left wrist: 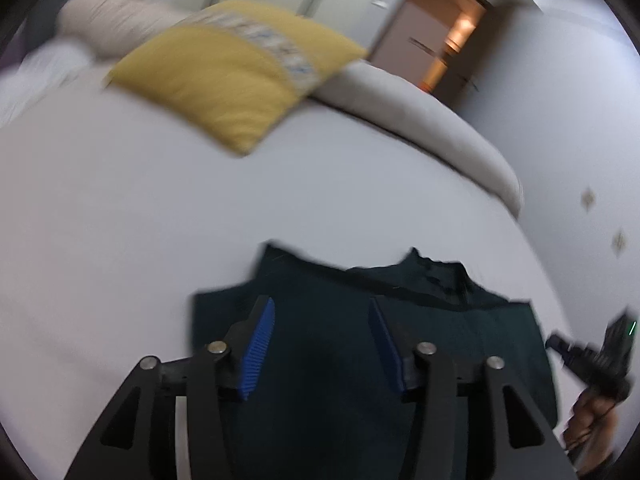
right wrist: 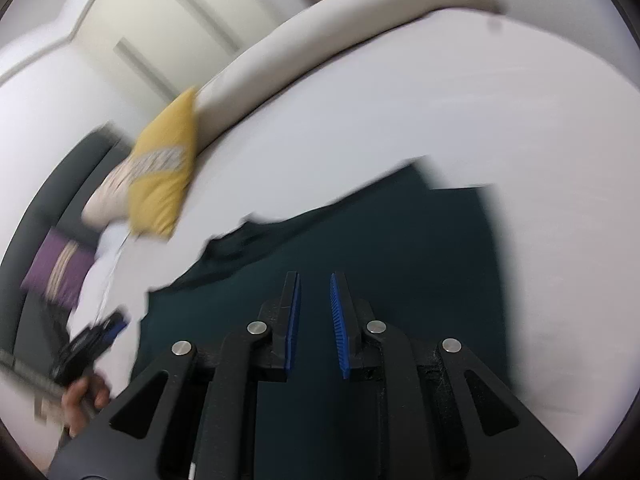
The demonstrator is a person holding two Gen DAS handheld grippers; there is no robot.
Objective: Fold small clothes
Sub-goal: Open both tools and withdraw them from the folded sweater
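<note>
A dark teal garment lies spread flat on the white bed, with a folded-over part at its far right. My left gripper hovers over the garment's near part, open and empty. In the right wrist view the same garment lies under my right gripper, whose blue pads stand a narrow gap apart with nothing between them. Each gripper shows at the edge of the other's view: the right one and the left one. Both views are blurred.
A yellow cushion lies at the far side of the bed, also in the right wrist view. A beige padded bed edge curves behind it. A purple cushion sits at the left. An open doorway is beyond.
</note>
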